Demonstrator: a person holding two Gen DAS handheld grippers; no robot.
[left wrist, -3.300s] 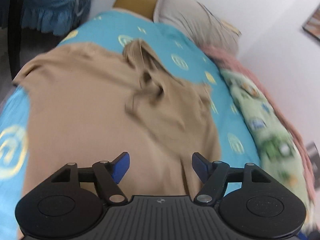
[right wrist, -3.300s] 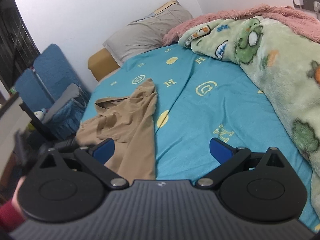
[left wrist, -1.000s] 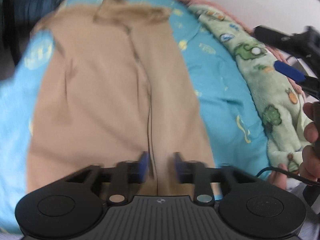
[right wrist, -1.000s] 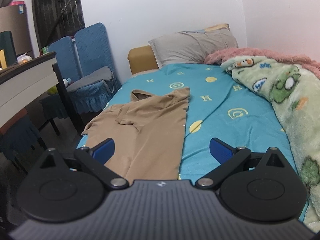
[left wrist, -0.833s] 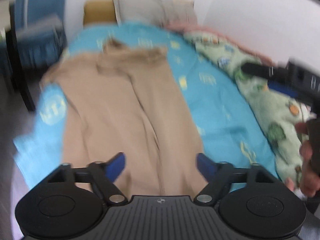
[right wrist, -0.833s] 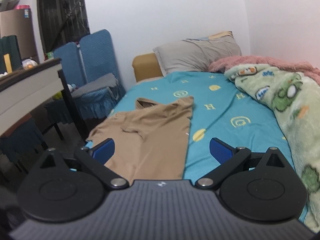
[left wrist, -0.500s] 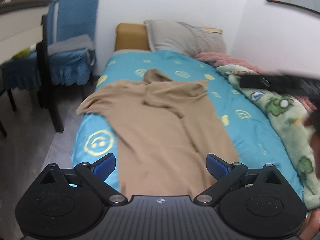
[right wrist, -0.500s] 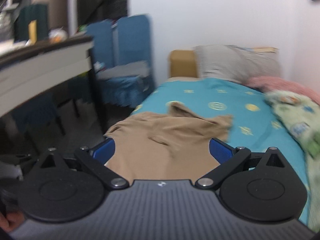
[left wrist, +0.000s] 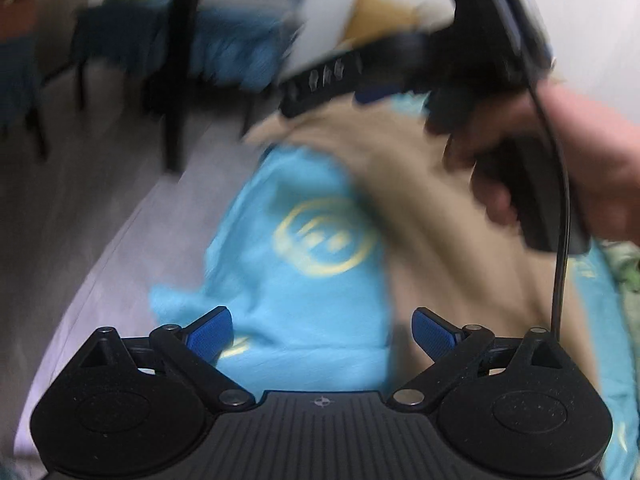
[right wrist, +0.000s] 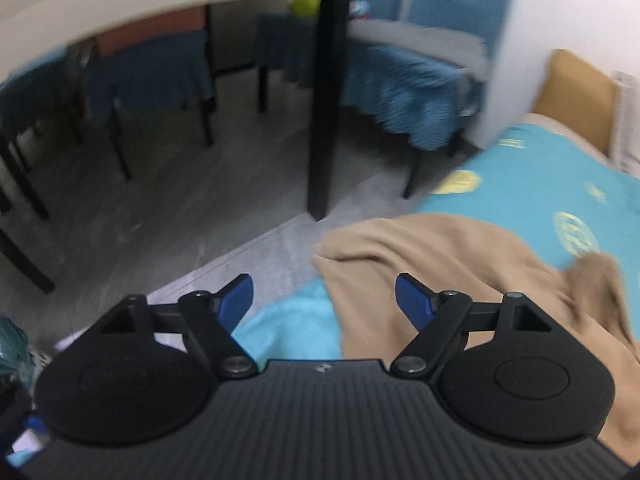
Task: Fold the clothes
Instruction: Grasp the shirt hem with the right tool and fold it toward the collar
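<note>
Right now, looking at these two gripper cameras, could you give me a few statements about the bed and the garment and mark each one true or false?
1. A tan garment lies on a turquoise bedsheet. True.
2. The right gripper is clamped on the garment. False: nothing is gripped; its jaws are apart and closing, over the garment's edge.
3. The sheet carries yellow circular motifs. True.
4. The left gripper holds a folded towel. False: its jaws are empty, over bare sheet beside the garment, and easing inward.
5. A hand holding the other gripper shows in the left wrist view. True.
6. The floor beside the bed is red carpet. False: it looks grey and hard.
</note>
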